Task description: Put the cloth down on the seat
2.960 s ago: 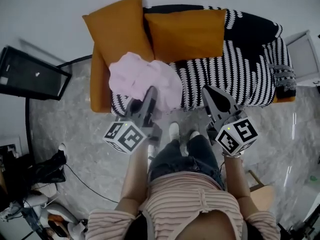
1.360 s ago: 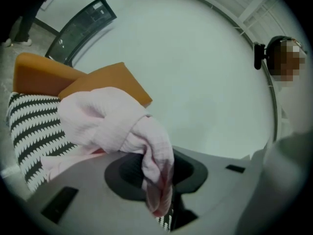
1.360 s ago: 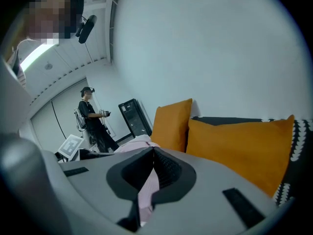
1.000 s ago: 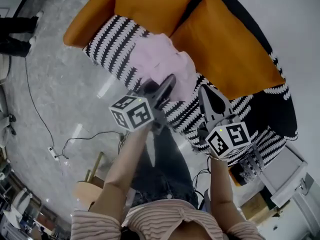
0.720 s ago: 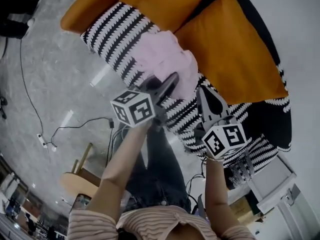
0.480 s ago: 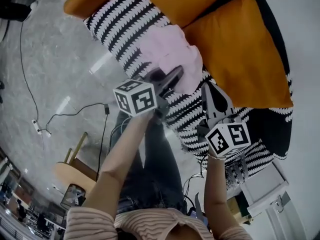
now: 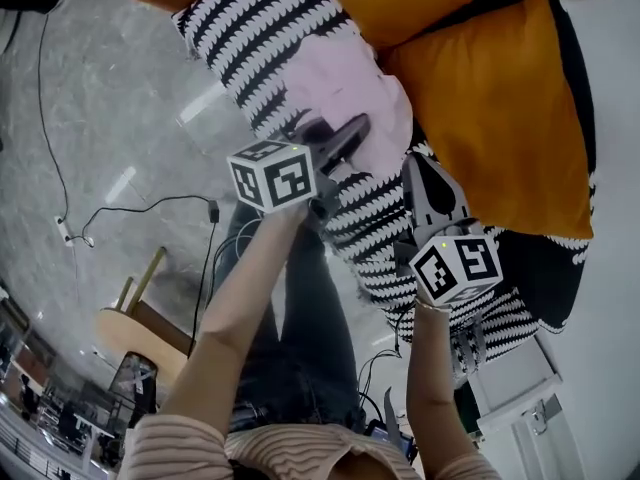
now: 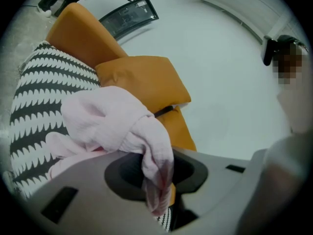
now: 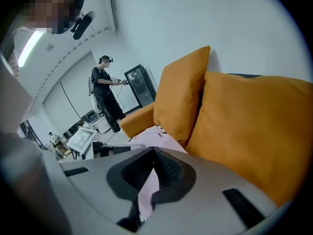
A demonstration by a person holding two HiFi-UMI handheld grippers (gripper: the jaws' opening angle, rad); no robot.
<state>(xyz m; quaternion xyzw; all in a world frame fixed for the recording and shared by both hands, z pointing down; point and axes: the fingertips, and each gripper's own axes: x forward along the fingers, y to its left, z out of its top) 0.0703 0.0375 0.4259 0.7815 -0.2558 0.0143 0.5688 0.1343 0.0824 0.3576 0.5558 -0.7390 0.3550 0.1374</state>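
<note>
The pink cloth [image 7: 345, 83] lies bunched on the black-and-white striped seat [image 7: 250, 23], against the orange cushions. My left gripper [image 7: 357, 128] reaches in from the front, shut on a fold at the cloth's near side. In the left gripper view that fold of the pink cloth [image 8: 105, 119] hangs pinched between the jaws of the left gripper [image 8: 156, 175]. My right gripper [image 7: 413, 165] sits just to the right, over the seat at the cloth's right edge. In the right gripper view a thin strip of the cloth [image 9: 147, 190] is clamped in the right gripper [image 9: 152, 173].
Two orange cushions [image 7: 500, 108] lean on the sofa back. A wooden stool [image 7: 135, 318] and a cable [image 7: 130, 213] are on the marble floor to the left. A white cabinet [image 7: 520, 388] stands by the sofa's end. A person [image 9: 105, 94] stands far off.
Both grippers have come down with the cloth toward the striped seat. The head view has swung, so the sofa now sits higher in the picture.
</note>
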